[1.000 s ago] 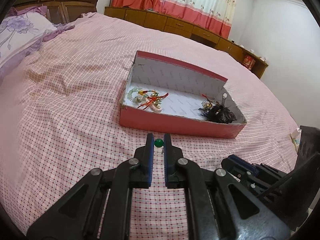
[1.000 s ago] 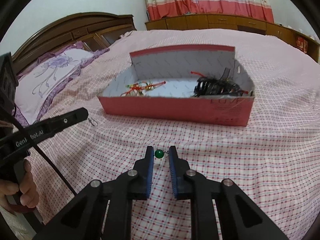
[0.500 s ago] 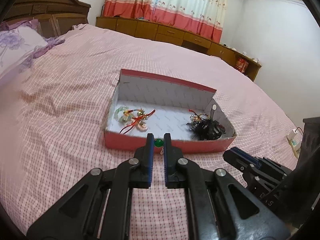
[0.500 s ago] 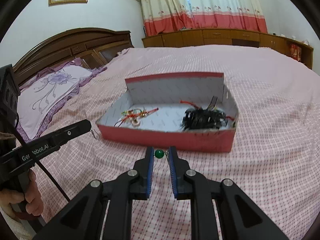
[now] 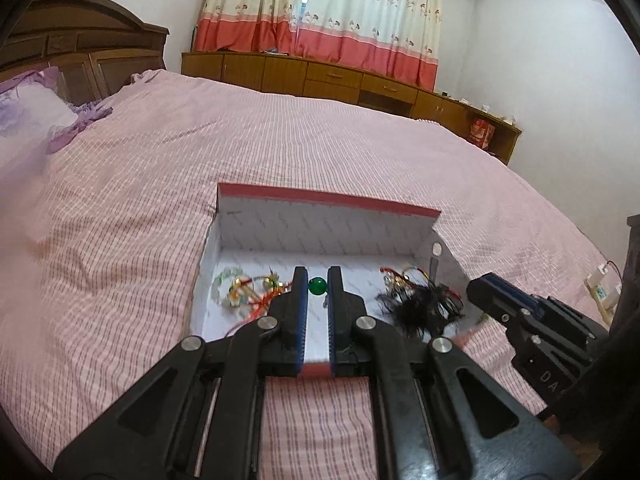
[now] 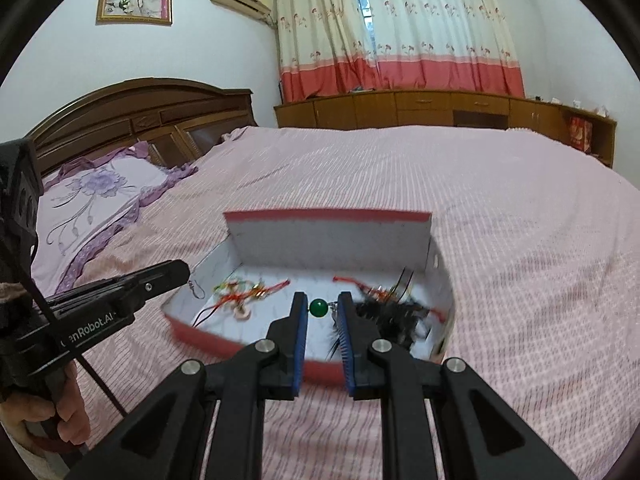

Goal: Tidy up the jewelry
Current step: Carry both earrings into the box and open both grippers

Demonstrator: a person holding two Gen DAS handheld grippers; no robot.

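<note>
A red box with a white inside [image 5: 328, 200] [image 6: 328, 216] lies open on the pink bed. It holds a red-and-green bead tangle [image 5: 248, 292] [image 6: 244, 296] on the left and a black feathery tangle [image 5: 424, 304] [image 6: 392, 312] on the right. My left gripper [image 5: 318, 286] is shut on a green bead earring [image 5: 318, 286] above the box's front part. My right gripper [image 6: 320, 307] is shut on another green bead earring [image 6: 319, 307] above the box's front wall. The left gripper also shows in the right wrist view [image 6: 176, 272], with a small hook dangling.
A pink checked bedspread [image 5: 320, 140] covers the bed. A purple flowered pillow [image 6: 96, 192] and a wooden headboard [image 6: 132, 112] are at the left. Low wooden cabinets [image 6: 440, 108] and curtains line the far wall.
Both grippers rose from the bedspread with their green earrings and moved forward over the box's front wall. The box now sits closer beneath them.
</note>
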